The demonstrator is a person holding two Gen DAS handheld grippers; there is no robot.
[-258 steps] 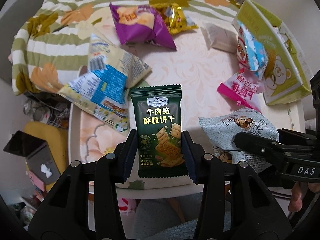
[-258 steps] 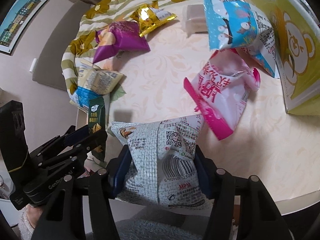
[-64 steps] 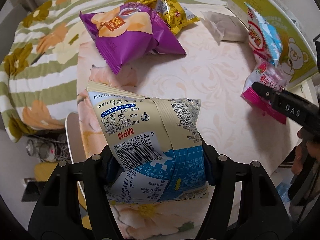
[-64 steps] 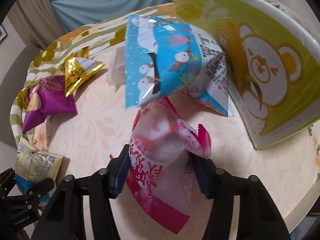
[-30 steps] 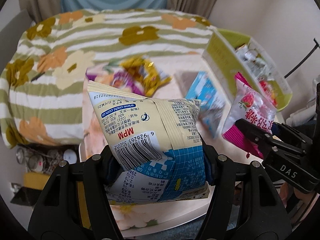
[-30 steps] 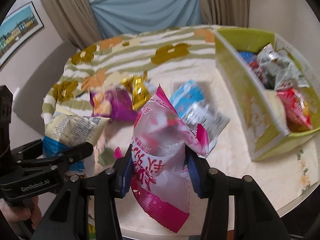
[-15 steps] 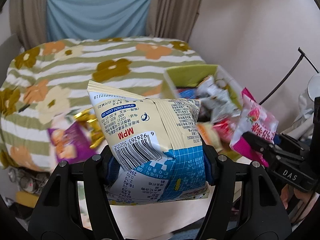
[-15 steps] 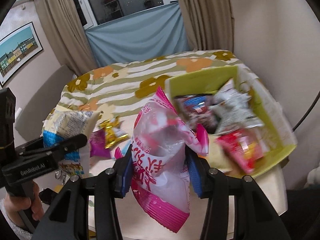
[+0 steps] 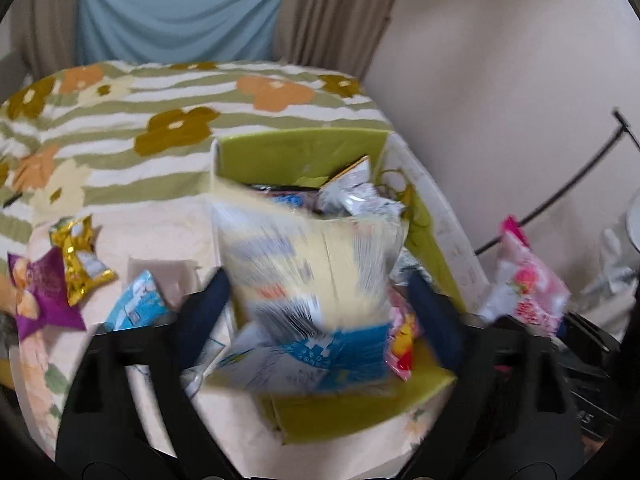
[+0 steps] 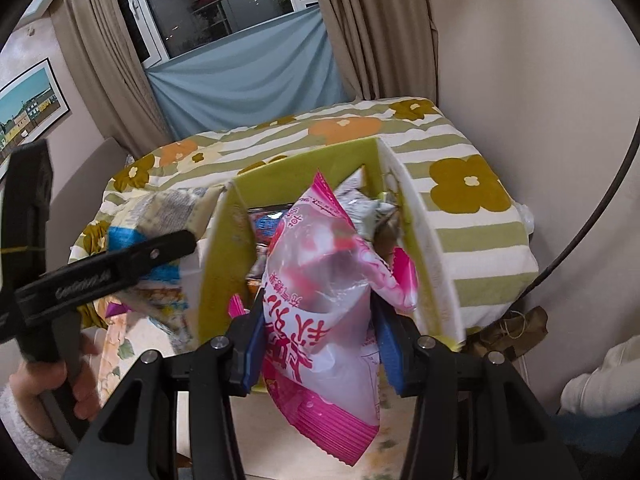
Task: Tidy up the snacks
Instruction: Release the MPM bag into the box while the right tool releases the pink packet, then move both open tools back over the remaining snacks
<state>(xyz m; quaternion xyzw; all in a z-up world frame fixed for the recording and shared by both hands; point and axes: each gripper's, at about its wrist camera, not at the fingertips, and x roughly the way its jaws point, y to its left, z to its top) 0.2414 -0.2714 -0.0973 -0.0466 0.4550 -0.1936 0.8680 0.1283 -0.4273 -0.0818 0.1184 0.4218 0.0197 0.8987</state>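
Observation:
My left gripper (image 9: 316, 316) is open; its fingers stand wide of the cream and blue snack bag (image 9: 312, 280), which is blurred and dropping over the green box (image 9: 360, 412). The box holds several snack packs. My right gripper (image 10: 320, 344) is shut on the pink and white snack bag (image 10: 324, 288) and holds it above the near end of the green box (image 10: 216, 264). The pink bag also shows in the left wrist view (image 9: 524, 280) at the right. The left gripper shows in the right wrist view (image 10: 120, 260) at the left.
On the round table (image 9: 160, 228) lie a purple bag (image 9: 44, 296), a gold pack (image 9: 78, 260) and a light blue pack (image 9: 136, 304), left of the box. A striped floral bedspread (image 9: 160, 120) lies behind. A wall (image 9: 500, 80) stands at the right.
Both grippers have moved from the table to over the green box. My left gripper has opened and the cream and blue bag is falling from it. My right gripper still holds the pink bag.

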